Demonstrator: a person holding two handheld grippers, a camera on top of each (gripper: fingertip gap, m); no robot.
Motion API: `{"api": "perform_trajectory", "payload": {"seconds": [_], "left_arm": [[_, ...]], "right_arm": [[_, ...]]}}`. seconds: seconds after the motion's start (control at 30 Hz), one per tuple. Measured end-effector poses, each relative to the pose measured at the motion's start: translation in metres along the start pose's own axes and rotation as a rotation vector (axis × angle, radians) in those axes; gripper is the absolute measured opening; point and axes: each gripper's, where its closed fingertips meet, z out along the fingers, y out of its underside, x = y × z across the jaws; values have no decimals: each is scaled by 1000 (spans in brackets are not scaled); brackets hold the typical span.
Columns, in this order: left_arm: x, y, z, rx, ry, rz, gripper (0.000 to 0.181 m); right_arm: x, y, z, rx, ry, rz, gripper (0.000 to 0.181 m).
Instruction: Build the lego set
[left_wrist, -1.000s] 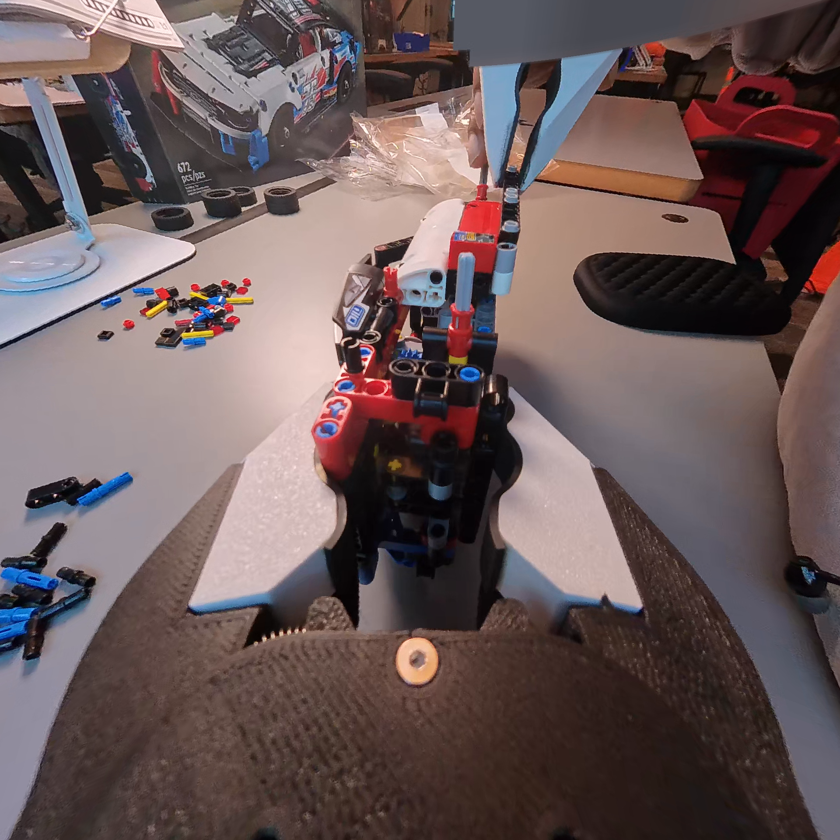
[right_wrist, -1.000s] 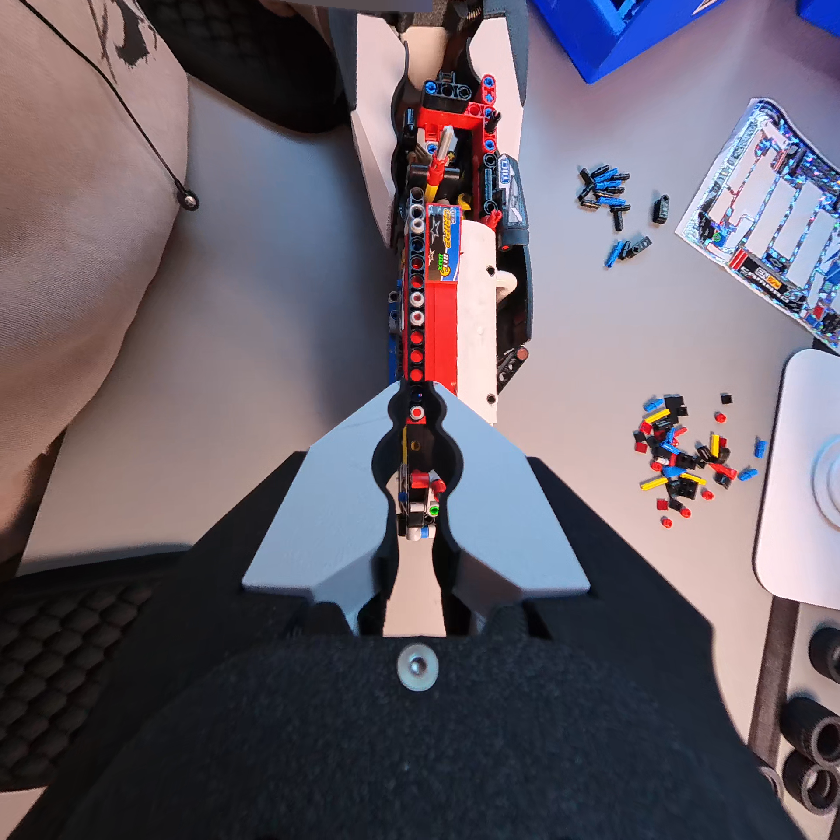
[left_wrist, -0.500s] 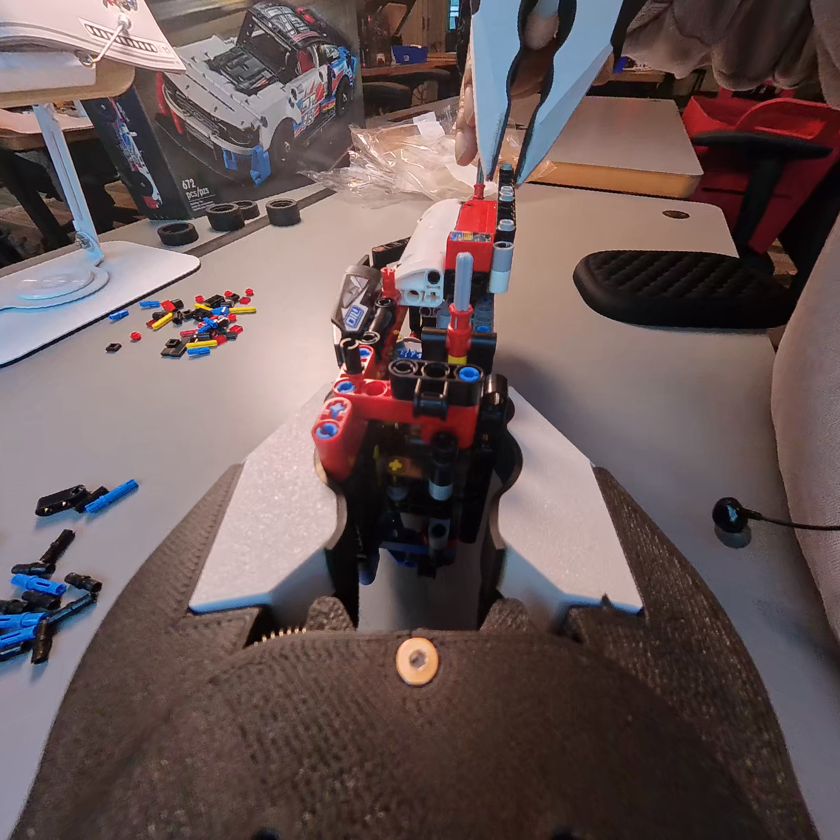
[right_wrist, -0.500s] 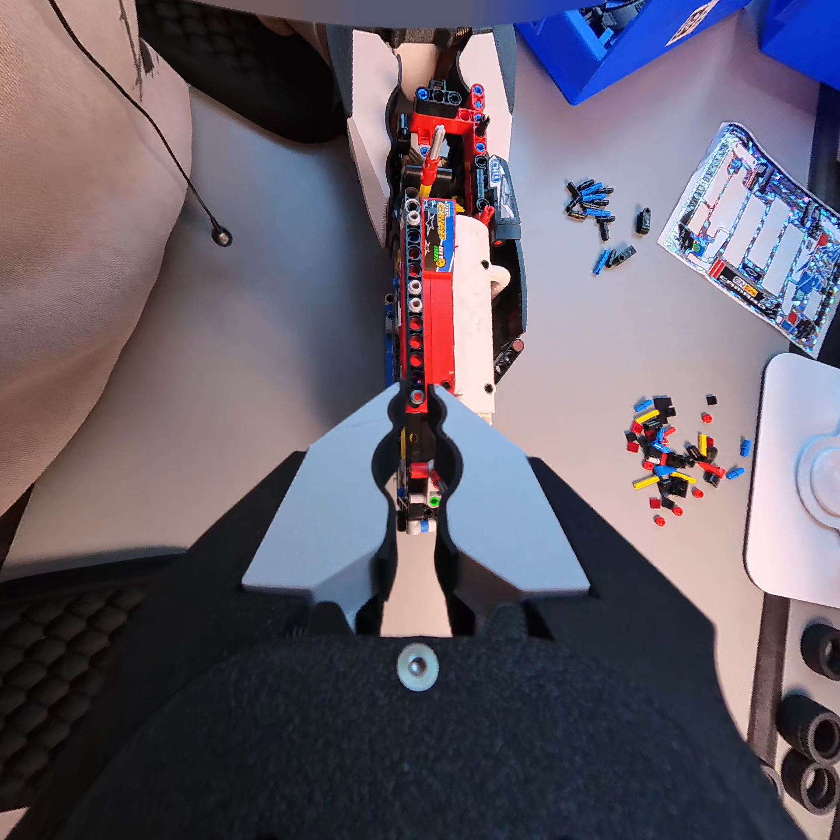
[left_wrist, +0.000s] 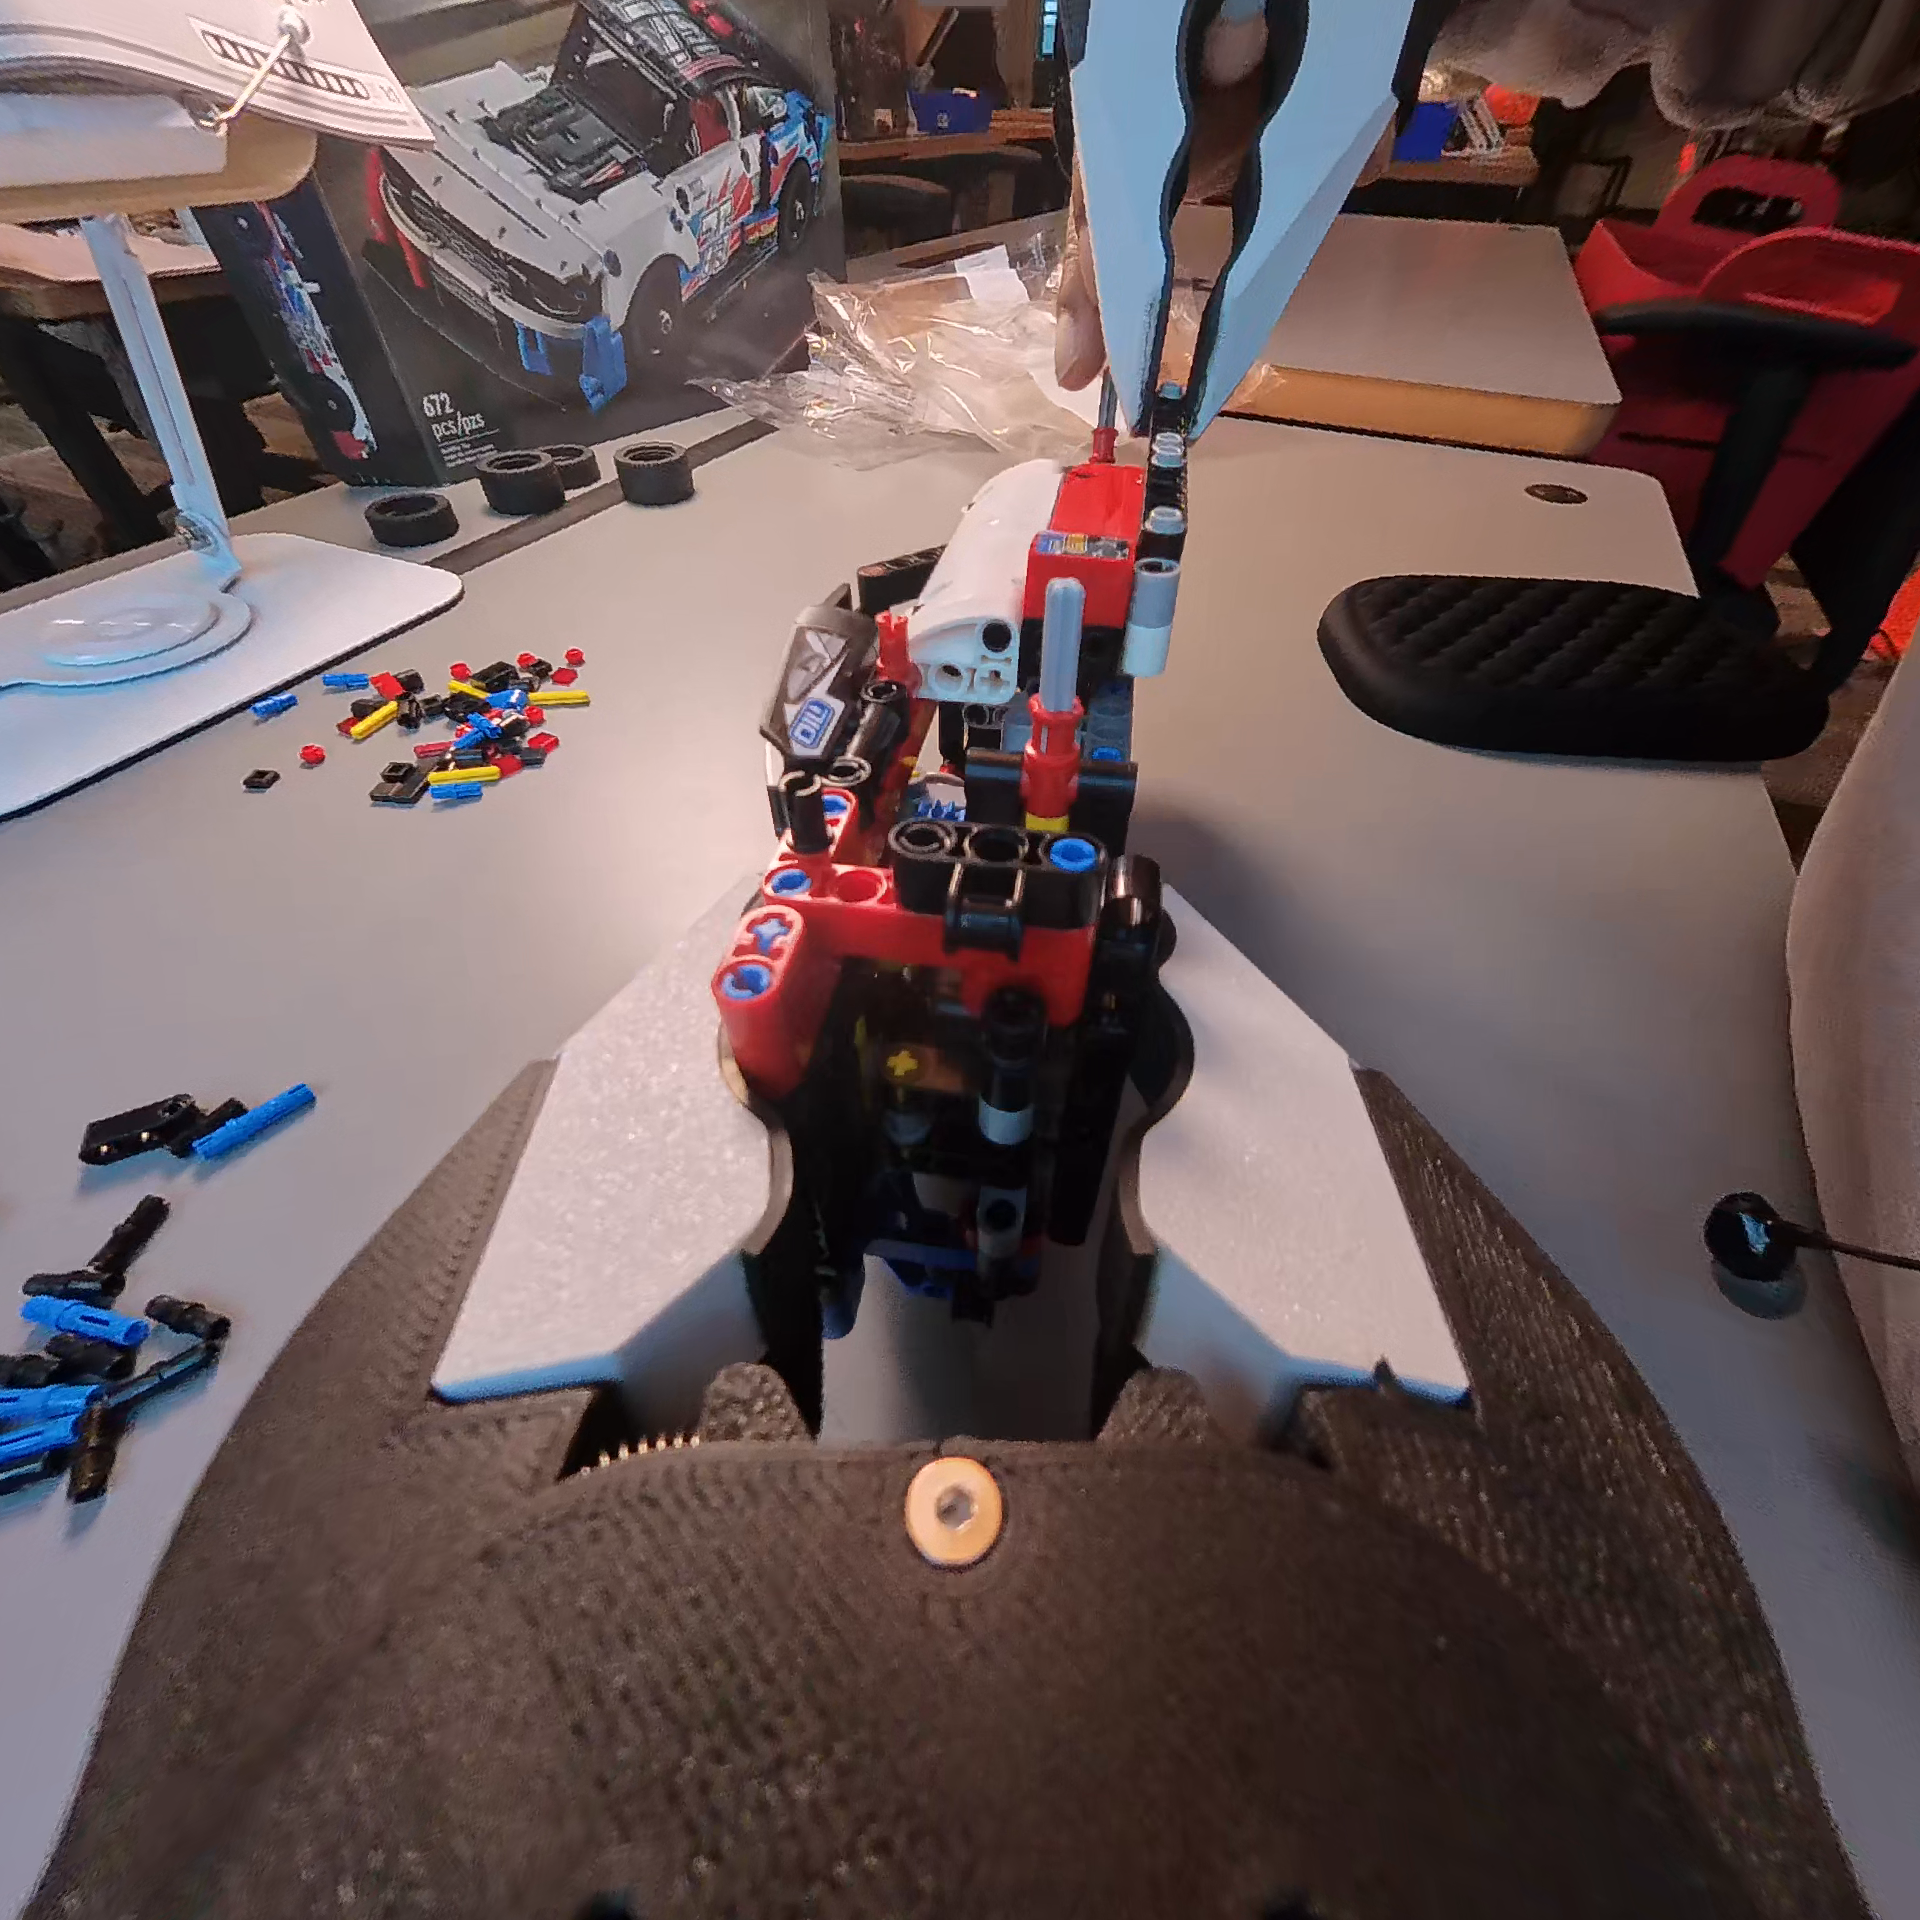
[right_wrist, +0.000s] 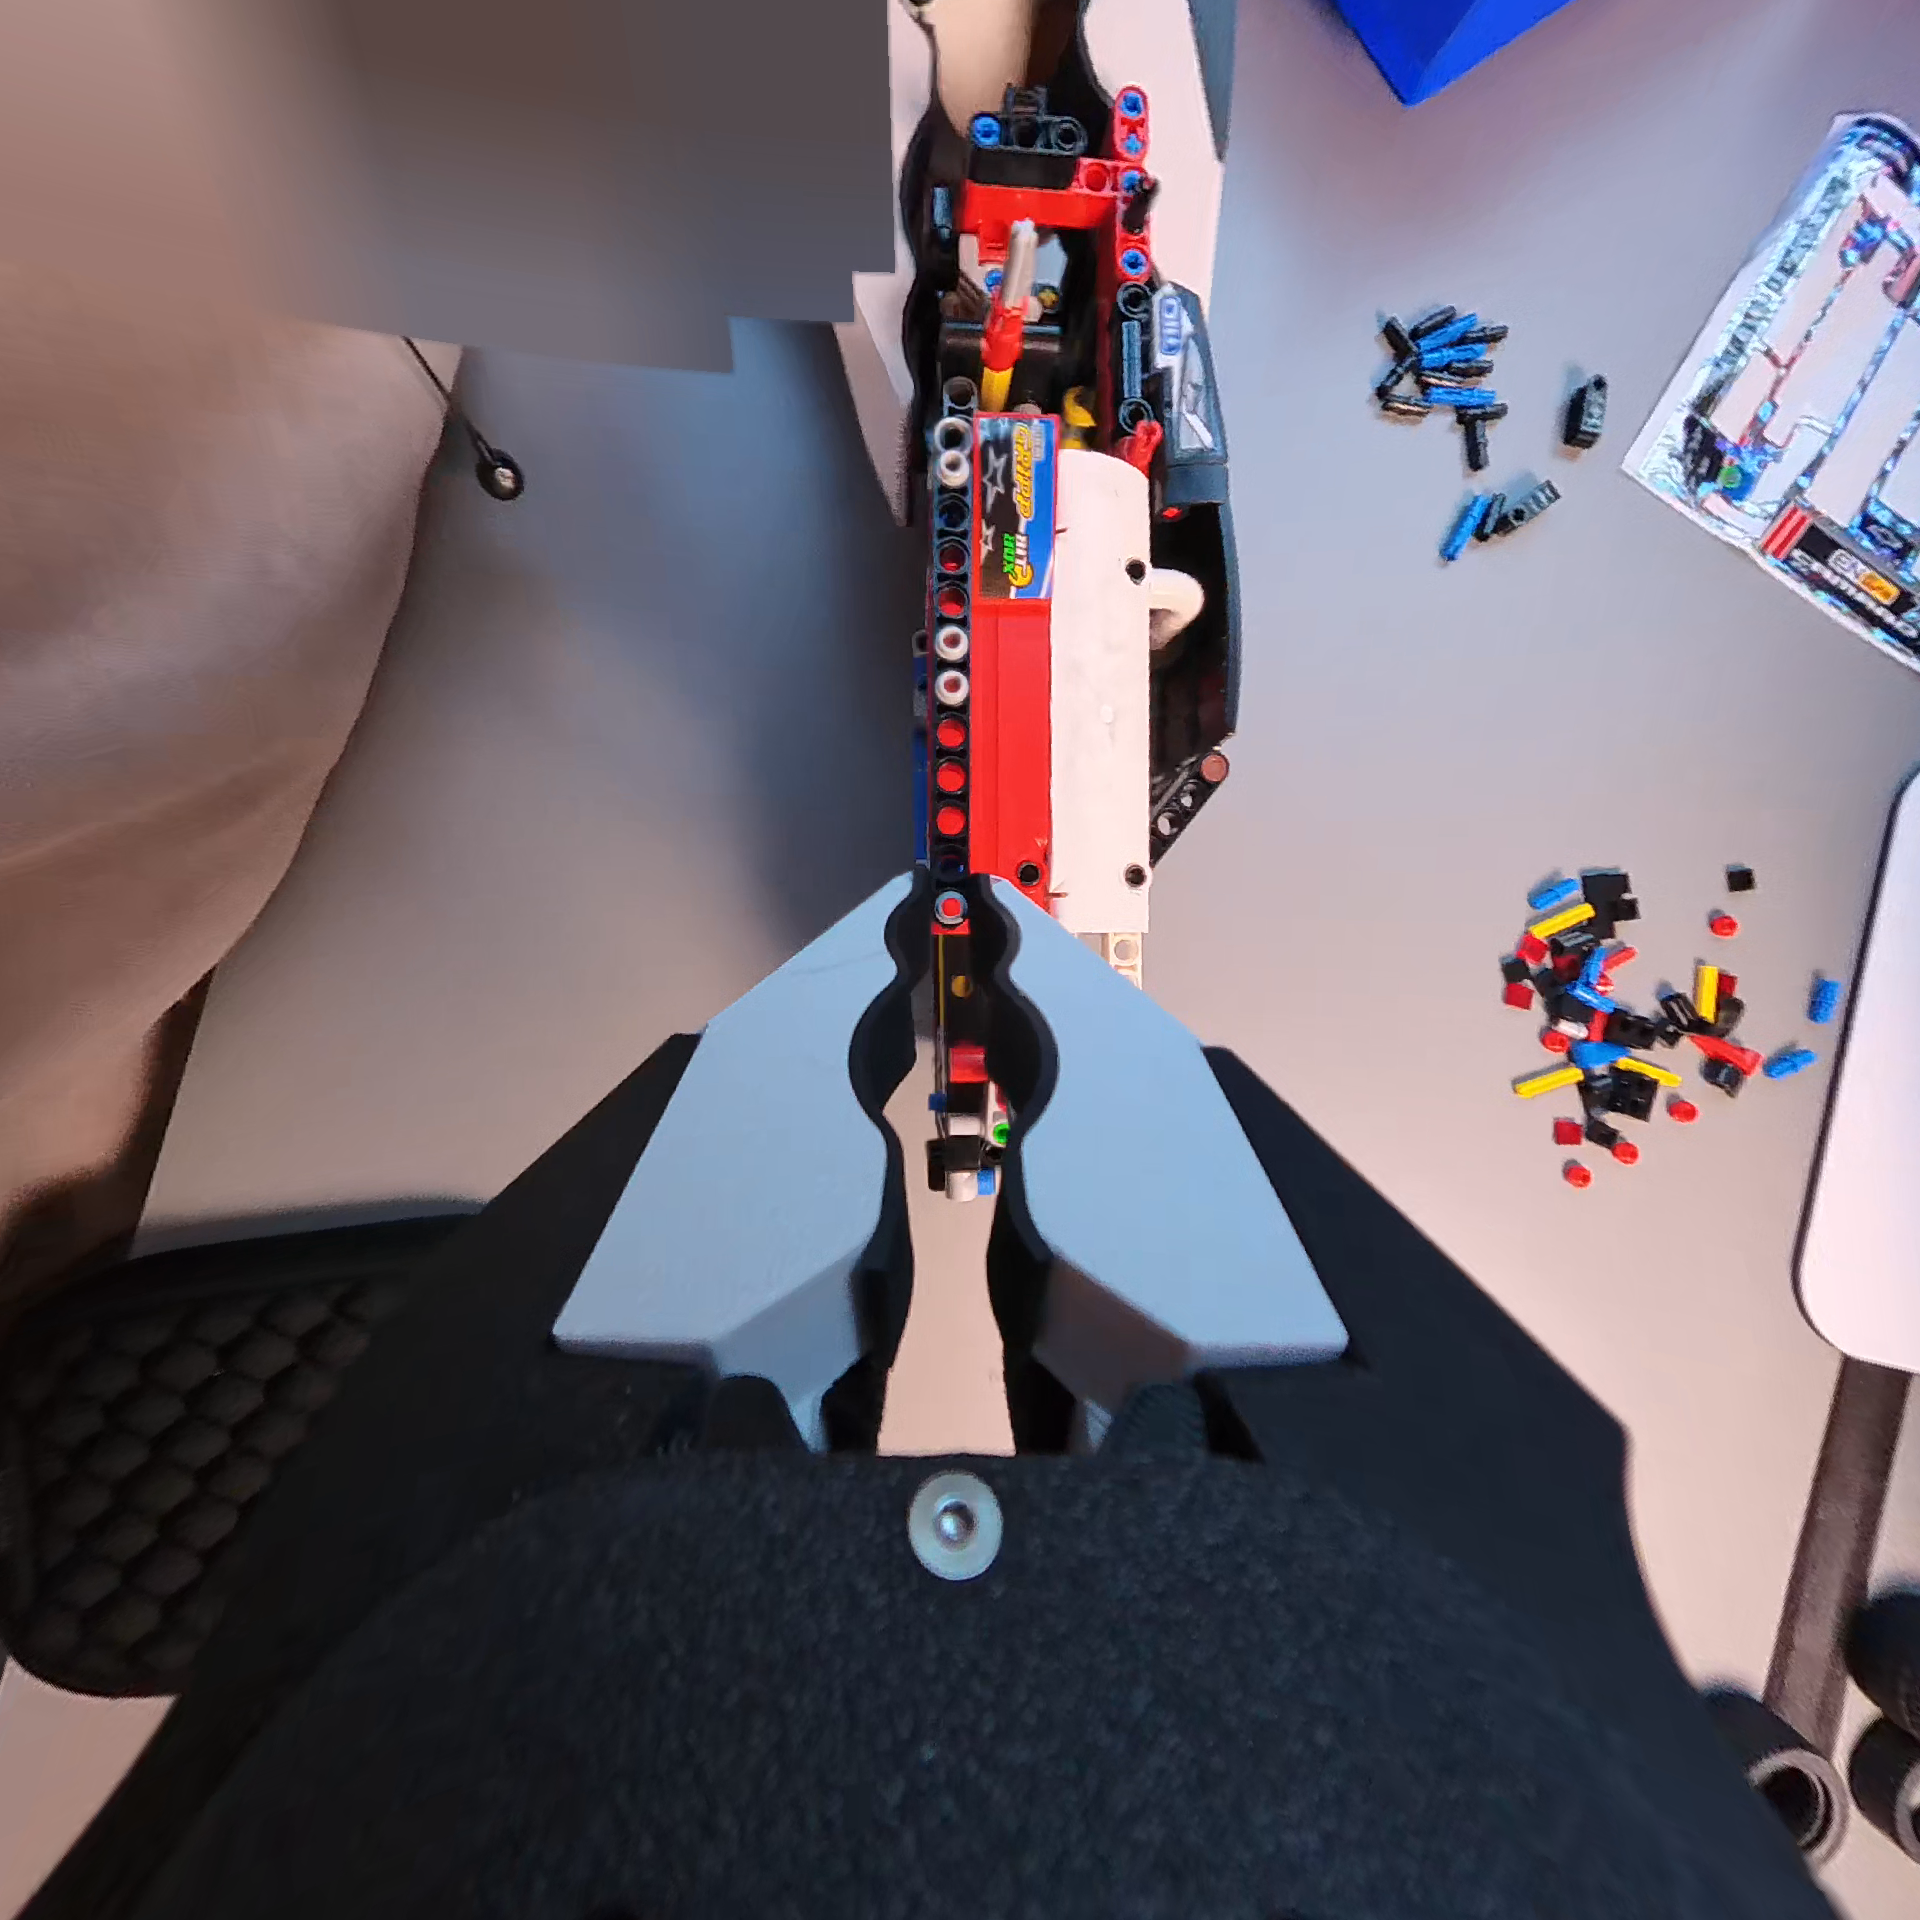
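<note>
The partly built lego car (left_wrist: 977, 644), red, white and black, is held just above the grey table. My left gripper (left_wrist: 951, 935) is shut on its near end, around the red and black frame. My right gripper (right_wrist: 951, 894) comes down from above and is shut on the end of the long black holed beam (right_wrist: 951, 727) at the far end. It shows in the left wrist view (left_wrist: 1174, 416) pinching that beam. The car (right_wrist: 1039, 665) runs lengthwise in the right wrist view, with my left gripper (right_wrist: 1039, 156) at the top.
A pile of small loose parts (left_wrist: 457, 727) lies left of the car, with blue and black pins (left_wrist: 94, 1340) nearer. Tyres (left_wrist: 530, 483), the set's box (left_wrist: 582, 208), a white stand (left_wrist: 208, 634) and a plastic bag (left_wrist: 935, 353) are at the back. A sticker sheet (right_wrist: 1808, 416) lies nearby.
Both grippers keep their hold. The right gripper has risen and stands more upright over the far end. The car fills more of the right wrist view.
</note>
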Motion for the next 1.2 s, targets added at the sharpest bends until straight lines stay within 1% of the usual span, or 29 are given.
{"api": "perform_trajectory", "payload": {"seconds": [0.07, 0.17, 0.27, 0.3, 0.37, 0.4, 0.43, 0.5, 0.57, 0.67, 0.83, 0.87, 0.9, 0.93, 1.0, 1.03, 1.1, 1.17, 1.2], "left_arm": [[-2, 0, 0, -2, -3, -33, 65], [-2, 0, 0, -9, 6, -18, 65], [-1, 0, 0, -1, 6, -15, 65], [-1, -1, 0, 2, 3, -16, 65], [-2, 0, -1, -2, -2, -39, 65], [-1, 0, 0, -4, 1, -24, 65], [0, -1, -1, -2, 1, -1, 65], [-2, 0, -2, -7, -2, -12, 65], [-1, 0, -2, -6, 5, -9, 65], [-2, 1, -3, -7, 7, -21, 65], [-2, 2, -3, -11, 12, -22, 65], [-2, 2, -3, -12, 11, -27, 65], [-2, 2, -3, -13, 10, -33, 65], [-3, 2, -3, -14, 10, -36, 66], [-2, 2, -3, -17, 8, -32, 66], [-2, 2, -3, -19, 7, -31, 66], [-2, 2, -3, -23, 3, -27, 66], [-1, 2, -3, -27, -1, -19, 66], [-1, 2, -3, -30, -2, -17, 66]], "right_arm": [[10, 1, 1, -17, 38, 23, 4], [0, 2, 2, -31, -27, 38, 4], [0, 2, 3, -71, -42, 13, 4], [1, 2, 4, -78, -49, 34, 4], [10, 2, 6, -92, 15, 37, 2], [6, 5, 10, -114, 2, 22, 4], [0, 6, 9, -127, -39, 47, 4], [4, 4, 9, -117, -21, 34, 4], [3, 3, 8, -128, -37, 14, 4], [5, 1, 8, -87, -55, 65, 4], [4, 1, 5, -102, -48, 44, 4], [5, 0, 3, -111, -39, 29, 10], [7, -6, 0, -101, -21, 16, 16], [7, -15, -2, -73, -12, 5, 18], [5, -36, 1, -29, 6, -19, 17], [5, -41, 6, -29, 23, -37, 18], [5, -48, 16, -22, 32, -45, 14], [3, -50, 24, -48, 15, -36, 5], [3, -50, 26, -61, 20, -48, 3]]}}
